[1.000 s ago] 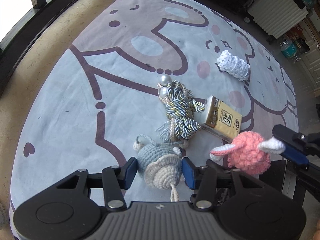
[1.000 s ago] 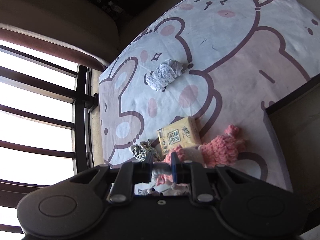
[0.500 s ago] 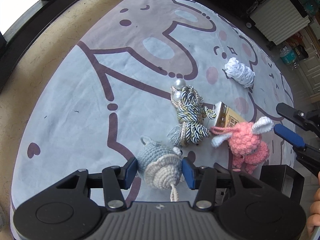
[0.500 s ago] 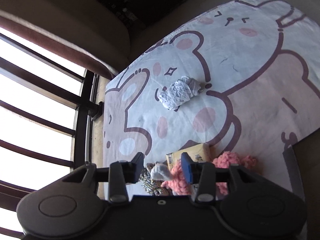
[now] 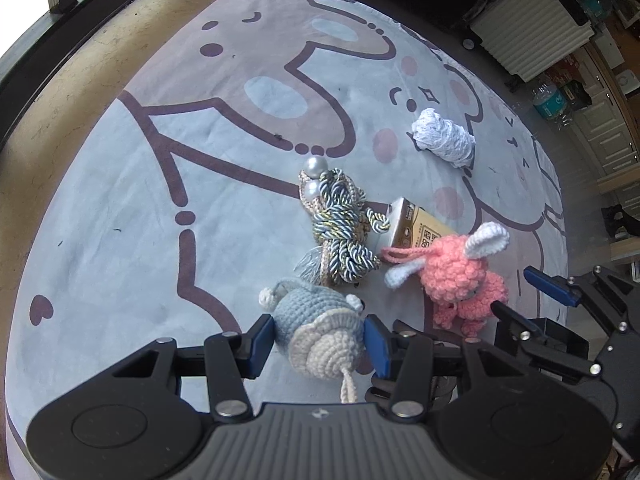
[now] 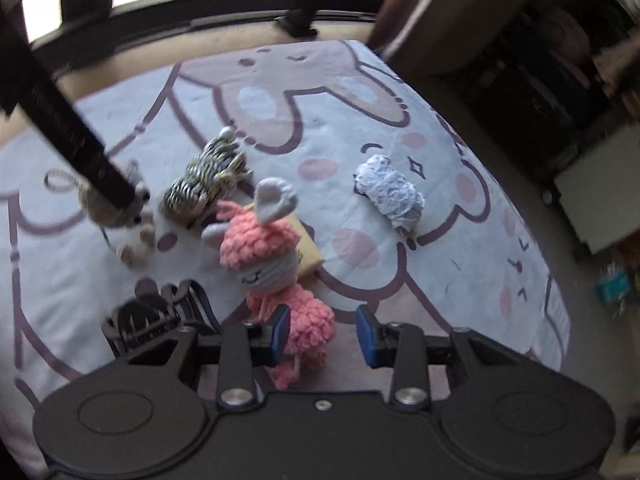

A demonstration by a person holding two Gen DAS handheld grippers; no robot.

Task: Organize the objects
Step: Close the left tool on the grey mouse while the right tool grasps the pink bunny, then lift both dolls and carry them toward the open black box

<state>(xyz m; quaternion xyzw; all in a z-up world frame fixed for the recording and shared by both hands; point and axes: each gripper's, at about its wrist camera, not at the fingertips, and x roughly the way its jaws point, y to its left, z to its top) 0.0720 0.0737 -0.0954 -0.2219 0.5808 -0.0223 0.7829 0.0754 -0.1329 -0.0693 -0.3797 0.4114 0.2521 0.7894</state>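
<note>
My left gripper [image 5: 319, 342] is shut on a blue and cream crochet toy [image 5: 316, 330], held just above the cartoon cloth [image 5: 120, 220]. My right gripper [image 6: 323, 334] is open; the pink crochet bunny [image 6: 276, 268] lies on the cloth against its left pad, not held. The bunny shows in the left wrist view [image 5: 460, 276], with the right gripper [image 5: 520, 292] beside it. A twisted cord bundle with pearls [image 5: 340, 232] and a yellow tissue pack [image 5: 416, 232] lie close together. A white crumpled cloth [image 5: 444, 138] lies farther off.
A black hair claw clip [image 6: 156, 316] lies on the cloth left of my right gripper. A beige ledge [image 5: 80, 64] and dark window bars [image 6: 180, 16] border the cloth. A white suitcase [image 5: 528, 24] and a water bottle [image 5: 550, 98] stand beyond the far edge.
My right gripper opened and let go of the pink bunny, which now lies on the cloth; the gripper swung round to face the window. My left gripper still holds the blue toy.
</note>
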